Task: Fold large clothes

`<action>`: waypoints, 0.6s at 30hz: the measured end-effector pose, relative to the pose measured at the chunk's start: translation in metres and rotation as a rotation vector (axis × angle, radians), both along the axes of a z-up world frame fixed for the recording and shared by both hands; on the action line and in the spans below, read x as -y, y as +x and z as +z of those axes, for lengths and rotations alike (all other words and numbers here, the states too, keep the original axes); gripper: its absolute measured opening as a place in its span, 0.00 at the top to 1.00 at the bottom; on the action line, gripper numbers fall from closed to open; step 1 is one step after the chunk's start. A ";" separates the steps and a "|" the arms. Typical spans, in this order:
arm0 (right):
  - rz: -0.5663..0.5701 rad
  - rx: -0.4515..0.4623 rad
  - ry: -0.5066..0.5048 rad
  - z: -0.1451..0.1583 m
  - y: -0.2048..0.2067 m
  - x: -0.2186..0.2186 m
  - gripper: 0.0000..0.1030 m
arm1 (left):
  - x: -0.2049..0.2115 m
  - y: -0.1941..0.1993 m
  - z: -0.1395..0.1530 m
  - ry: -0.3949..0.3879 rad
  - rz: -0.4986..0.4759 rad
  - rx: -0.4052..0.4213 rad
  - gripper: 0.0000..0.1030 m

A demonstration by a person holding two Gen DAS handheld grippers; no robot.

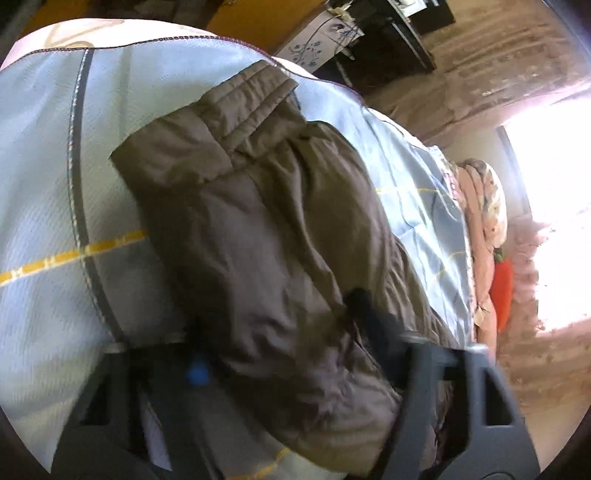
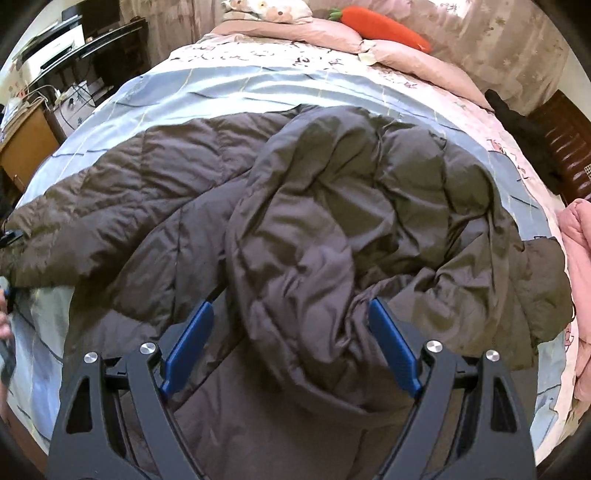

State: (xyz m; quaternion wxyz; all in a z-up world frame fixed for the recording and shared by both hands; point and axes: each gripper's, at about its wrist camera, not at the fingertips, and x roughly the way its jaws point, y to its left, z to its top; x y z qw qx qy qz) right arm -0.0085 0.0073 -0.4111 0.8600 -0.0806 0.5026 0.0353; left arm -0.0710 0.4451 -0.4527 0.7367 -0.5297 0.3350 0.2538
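Ahead of the jaws, far off: pale blue checked bedspread with yellow lines, pink pillows past it, orange carrot plush lying on them. Off to the left of the jaws: white printer on a dark desk, wooden cabinet below. Far right: dark wooden nightstand, pink blanket.

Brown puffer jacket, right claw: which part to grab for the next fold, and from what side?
A judgement: take the hood of the brown puffer jacket. It lies bunched over the body, a raised ridge already between the right claw's open blue pads. Come straight down from above and close across the ridge. The flat quilted panels offer no fold to pinch.
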 end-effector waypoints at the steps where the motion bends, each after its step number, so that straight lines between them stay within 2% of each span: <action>1: -0.007 0.002 0.008 0.000 -0.003 0.002 0.16 | -0.002 0.004 0.000 0.000 -0.011 0.003 0.70; 2: -0.014 0.002 0.015 0.000 -0.005 0.004 0.16 | -0.001 0.007 0.003 0.001 -0.026 0.002 0.79; 4: -0.046 -0.001 0.038 -0.001 -0.008 0.013 0.16 | 0.001 0.009 0.012 0.039 -0.035 -0.013 0.86; 5: -0.062 -0.005 0.050 -0.001 -0.009 0.020 0.16 | 0.007 0.015 0.024 0.090 -0.053 -0.036 0.89; 7: -0.094 -0.009 0.073 0.002 -0.010 0.035 0.16 | 0.018 0.023 0.046 0.178 -0.095 -0.052 0.90; 11: -0.141 -0.012 0.107 0.010 -0.012 0.069 0.16 | 0.065 0.052 0.115 0.376 -0.223 -0.024 0.90; 13: -0.168 -0.022 0.112 0.014 -0.011 0.092 0.16 | 0.103 0.072 0.150 0.479 -0.293 0.001 0.90; 15: -0.192 -0.018 0.117 0.020 -0.012 0.112 0.16 | 0.154 0.094 0.184 0.568 -0.410 0.044 0.90; 18: -0.243 -0.015 0.121 0.034 -0.015 0.153 0.16 | 0.238 0.116 0.218 0.672 -0.593 0.089 0.90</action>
